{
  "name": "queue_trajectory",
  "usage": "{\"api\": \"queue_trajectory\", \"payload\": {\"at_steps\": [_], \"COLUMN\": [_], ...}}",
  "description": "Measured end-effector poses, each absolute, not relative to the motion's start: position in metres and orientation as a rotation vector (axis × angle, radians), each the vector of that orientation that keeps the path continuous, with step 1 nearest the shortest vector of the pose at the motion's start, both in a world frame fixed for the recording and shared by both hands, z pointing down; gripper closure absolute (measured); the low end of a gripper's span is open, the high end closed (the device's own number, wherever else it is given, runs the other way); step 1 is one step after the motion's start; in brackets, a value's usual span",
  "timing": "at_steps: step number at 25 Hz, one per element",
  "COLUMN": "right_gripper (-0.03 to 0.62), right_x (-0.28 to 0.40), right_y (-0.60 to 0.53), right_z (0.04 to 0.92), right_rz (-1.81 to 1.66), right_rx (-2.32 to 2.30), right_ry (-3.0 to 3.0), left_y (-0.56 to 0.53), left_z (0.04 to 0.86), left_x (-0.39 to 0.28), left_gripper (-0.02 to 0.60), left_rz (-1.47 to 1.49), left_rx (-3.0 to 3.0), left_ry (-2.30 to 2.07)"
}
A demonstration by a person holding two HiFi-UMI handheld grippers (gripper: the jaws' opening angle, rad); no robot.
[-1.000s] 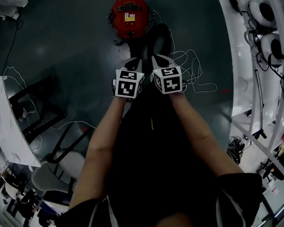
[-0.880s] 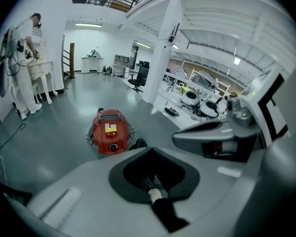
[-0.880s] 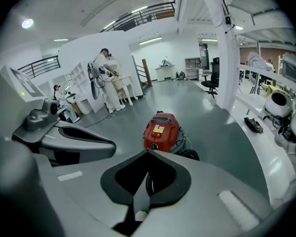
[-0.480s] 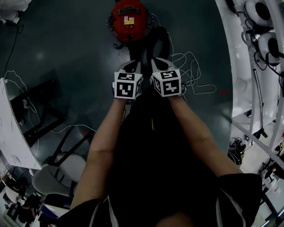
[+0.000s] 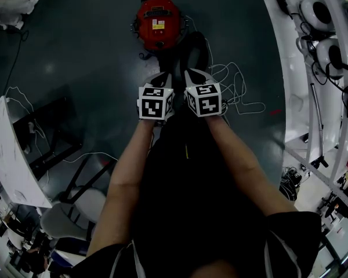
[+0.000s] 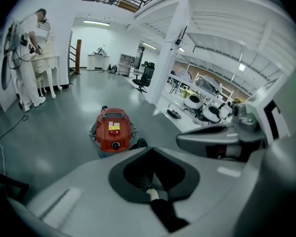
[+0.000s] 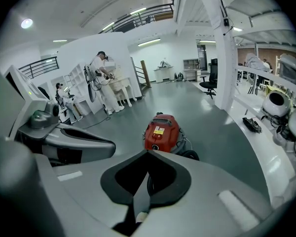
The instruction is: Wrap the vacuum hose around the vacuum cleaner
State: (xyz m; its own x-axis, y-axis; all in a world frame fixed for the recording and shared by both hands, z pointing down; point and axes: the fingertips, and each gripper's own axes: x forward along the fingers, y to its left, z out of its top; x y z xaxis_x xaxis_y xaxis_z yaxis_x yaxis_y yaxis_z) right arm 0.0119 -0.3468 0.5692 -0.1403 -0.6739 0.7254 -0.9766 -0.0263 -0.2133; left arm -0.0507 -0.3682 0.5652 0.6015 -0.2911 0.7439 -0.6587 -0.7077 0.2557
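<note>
on the dark floor in the head view, the red vacuum cleaner (image 5: 158,21) stood at 12 o'clock from both hands. its black hose (image 5: 196,50) lay loose on the floor at its 5 o'clock side, not wound round it. the left gripper (image 5: 161,79) and right gripper (image 5: 195,74) hung side by side, near each other, pointing toward the machine. a white cable (image 5: 239,94) looped on the floor at 3 o'clock of the right gripper.

in the left gripper view, the claw was pressed together, with the vacuum cleaner (image 6: 113,130) at 11 o'clock beyond it and a person (image 6: 32,53) far off at 10 o'clock.

in the right gripper view, the claw was likewise closed tip to tip. the vacuum cleaner (image 7: 162,132) sat at 12 o'clock, with the hose (image 7: 190,155) at its 4 o'clock.
</note>
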Motion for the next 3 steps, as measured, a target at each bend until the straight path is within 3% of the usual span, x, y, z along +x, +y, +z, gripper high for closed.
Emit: {"api": "queue_trajectory", "payload": {"at_steps": [3], "right_gripper": [0.599], "right_x": [0.0108], "right_y": [-0.3488], "right_z": [0.5694], "right_rz": [0.991], "right_rx": [1.726], "right_ry": [-1.846], "left_y": [-0.3696], "left_z": [0.5651], "left_x": [-0.0505], "left_gripper": [0.571], "left_rz": [0.943], "left_rx": [2.314], "left_ry": [-0.747]}}
